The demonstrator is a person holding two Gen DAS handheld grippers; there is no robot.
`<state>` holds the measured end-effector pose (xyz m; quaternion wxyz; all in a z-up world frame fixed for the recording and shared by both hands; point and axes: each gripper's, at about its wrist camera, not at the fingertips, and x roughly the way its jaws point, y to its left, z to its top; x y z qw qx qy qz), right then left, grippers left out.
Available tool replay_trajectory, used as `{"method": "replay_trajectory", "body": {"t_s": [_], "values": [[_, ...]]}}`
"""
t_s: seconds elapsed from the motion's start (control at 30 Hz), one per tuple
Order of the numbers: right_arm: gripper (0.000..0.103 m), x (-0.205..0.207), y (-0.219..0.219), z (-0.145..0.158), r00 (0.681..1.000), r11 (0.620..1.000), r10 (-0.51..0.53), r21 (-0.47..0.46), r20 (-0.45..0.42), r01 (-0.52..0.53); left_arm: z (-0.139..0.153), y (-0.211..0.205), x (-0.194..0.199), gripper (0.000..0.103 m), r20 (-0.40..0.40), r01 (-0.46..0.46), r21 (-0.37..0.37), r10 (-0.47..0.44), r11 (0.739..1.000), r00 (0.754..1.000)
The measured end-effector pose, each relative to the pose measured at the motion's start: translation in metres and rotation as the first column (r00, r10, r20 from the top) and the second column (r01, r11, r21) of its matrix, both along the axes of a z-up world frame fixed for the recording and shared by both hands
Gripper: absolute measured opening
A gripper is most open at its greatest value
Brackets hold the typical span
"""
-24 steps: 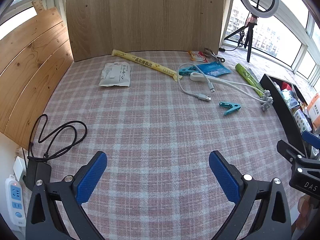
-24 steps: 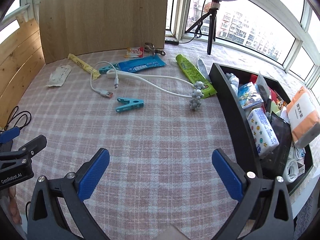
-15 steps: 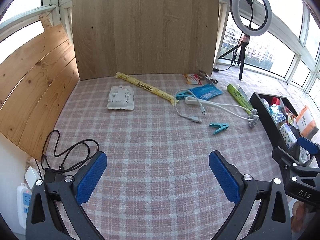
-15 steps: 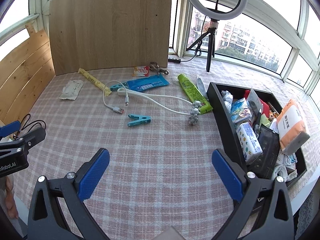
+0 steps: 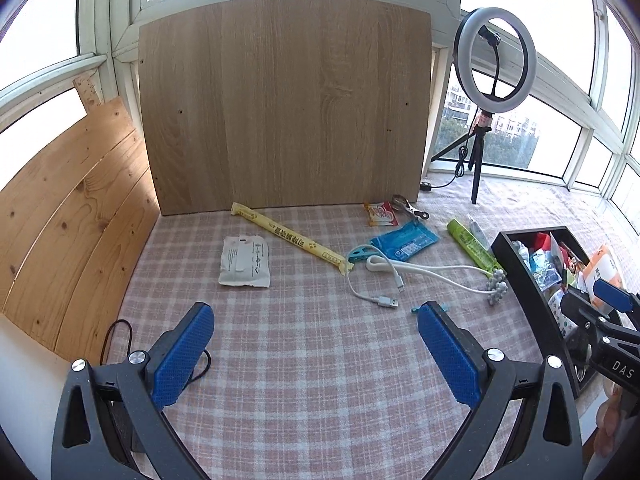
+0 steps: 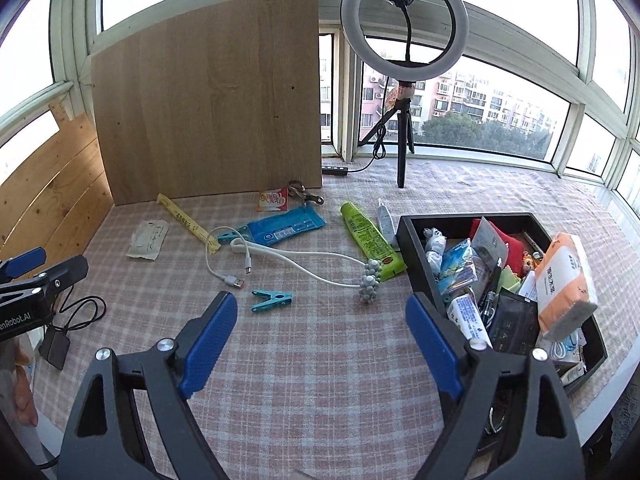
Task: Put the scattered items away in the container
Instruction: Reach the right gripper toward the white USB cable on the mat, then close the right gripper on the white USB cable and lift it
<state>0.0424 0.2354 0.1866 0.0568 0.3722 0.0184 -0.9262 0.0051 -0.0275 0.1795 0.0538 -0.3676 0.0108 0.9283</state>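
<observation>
- Pink checked cloth covers the tabletop (image 6: 320, 360), with a wooden board (image 6: 208, 100) propped at the back and windows all around.
- We see the black container (image 6: 416, 264) at the right edge, already crammed with packets, a tissue pack and odd bits.
- Scattered items remain on the cloth: a teal clip (image 6: 272, 300) nearest us, a white cable (image 6: 288, 258), a grey bead cluster (image 6: 370, 280), a green tube (image 6: 370, 236), a blue pouch (image 6: 286, 230), a yellow stick packet (image 5: 290, 238) and a white sachet (image 5: 245, 262).
- Our left gripper (image 5: 316, 354) and right gripper (image 6: 320, 346) both hover over bare cloth with their blue pads spread wide, holding nothing.
- We judge the tidying partly done, and we are between picks, choosing the next item.
- Our likely next move is the right gripper lowering onto the teal clip, which lies just ahead of its left pad; being flat and small, it calls for a low, square pinch.
- Beyond, a ring light (image 6: 404, 24) stands on its tripod by the window, and a black cord (image 6: 80, 312) lies at the left edge.
</observation>
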Motion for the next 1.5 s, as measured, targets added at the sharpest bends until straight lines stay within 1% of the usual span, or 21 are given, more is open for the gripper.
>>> {"method": "replay_trajectory", "body": {"t_s": [0.07,0.1,0.13,0.2,0.27,0.33,0.4,0.47,0.53,0.6,0.67,0.77,0.83,0.9,0.93,1.03,1.17,1.23,1.33,1.4,1.5], "values": [[0.068,-0.008,0.006,0.002,1.0,1.0,-0.009,-0.008,0.01,0.009,0.006,0.0,-0.009,0.102,-0.02,0.013,0.003,-0.013,1.0,1.0],[0.061,-0.014,0.009,0.002,1.0,1.0,-0.009,-0.014,0.02,0.01,0.008,0.002,-0.015,0.102,-0.024,0.023,0.004,-0.023,1.0,0.999],[0.059,-0.02,0.013,0.001,1.0,1.0,-0.01,-0.019,0.029,0.01,0.009,0.004,-0.02,0.102,-0.025,0.031,0.0,-0.031,1.0,0.999],[0.059,-0.032,0.019,-0.001,0.999,1.0,-0.011,-0.021,0.042,0.012,0.009,0.009,-0.027,0.102,-0.034,0.067,0.0,-0.067,0.998,0.997],[0.057,-0.045,0.024,-0.005,0.998,1.0,-0.003,-0.018,0.061,0.004,0.003,0.019,-0.035,0.102,-0.023,0.103,-0.014,-0.103,0.995,0.994],[0.045,-0.059,0.029,-0.012,0.996,1.0,-0.005,-0.006,0.085,0.005,-0.008,0.032,-0.042,0.102,-0.005,0.142,-0.024,-0.143,0.99,0.99],[0.042,-0.071,0.033,-0.021,0.994,1.0,-0.003,-0.011,0.112,0.004,-0.021,0.045,-0.048,0.101,0.022,0.175,-0.026,-0.175,0.984,0.984],[0.041,-0.085,0.034,-0.031,0.99,1.0,-0.004,-0.021,0.143,0.007,-0.035,0.054,-0.056,0.098,0.051,0.204,-0.015,-0.203,0.979,0.978],[0.041,-0.097,0.034,-0.04,0.985,0.999,0.011,-0.039,0.173,-0.005,-0.049,0.059,-0.066,0.096,0.092,0.204,-0.004,-0.203,0.979,0.975],[0.041,-0.109,0.029,-0.048,0.982,0.999,0.026,-0.031,0.187,-0.02,-0.062,0.06,-0.078,0.093,0.128,0.196,0.006,-0.196,0.98,0.972],[0.039,-0.12,0.02,-0.055,0.98,0.999,0.045,0.003,0.195,-0.046,-0.071,0.057,-0.09,0.091,0.144,0.177,-0.004,-0.174,0.984,0.974],[0.039,-0.132,0.01,-0.068,0.971,0.996,0.083,0.002,0.225,-0.086,-0.081,0.053,-0.11,0.086,0.157,0.162,-0.027,-0.156,0.986,0.975],[0.039,-0.136,0.003,-0.079,0.965,0.994,0.101,0.019,0.242,-0.109,-0.089,0.051,-0.125,0.085,0.179,0.172,-0.043,-0.161,0.984,0.971],[0.039,-0.139,-0.002,-0.089,0.958,0.991,0.116,0.038,0.261,-0.131,-0.097,0.05,-0.14,0.081,0.2,0.191,-0.047,-0.179,0.98,0.963],[0.039,-0.141,-0.003,-0.093,0.955,0.99,0.122,0.039,0.27,-0.138,-0.101,0.05,-0.147,0.077,0.209,0.201,-0.051,-0.187,0.978,0.96],[0.039,-0.147,-0.005,-0.104,0.945,0.988,0.139,0.028,0.297,-0.154,-0.112,0.053,-0.165,0.074,0.242,0.228,-0.071,-0.205,0.971,0.949],[0.039,-0.154,-0.011,-0.114,0.935,0.98,0.165,0.053,0.314,-0.19,-0.122,0.06,-0.176,0.074,0.268,0.268,-0.054,-0.244,0.962,0.932],[0.039,-0.157,-0.013,-0.12,0.931,0.977,0.17,0.069,0.324,-0.203,-0.126,0.065,-0.178,0.074,0.274,0.282,-0.065,-0.255,0.957,0.927],[0.039,-0.163,-0.013,-0.128,0.92,0.974,0.182,0.066,0.346,-0.217,-0.134,0.069,-0.186,0.071,0.29,0.291,-0.062,-0.262,0.955,0.921],[0.039,-0.165,-0.016,-0.131,0.916,0.972,0.19,0.066,0.352,-0.227,-0.137,0.07,-0.19,0.069,0.295,0.291,-0.067,-0.259,0.954,0.92],[0.039,-0.166,-0.016,-0.13,0.916,0.974,0.198,0.036,0.349,-0.224,-0.138,0.068,-0.192,0.068,0.294,0.283,-0.059,-0.255,0.957,0.921]]}}
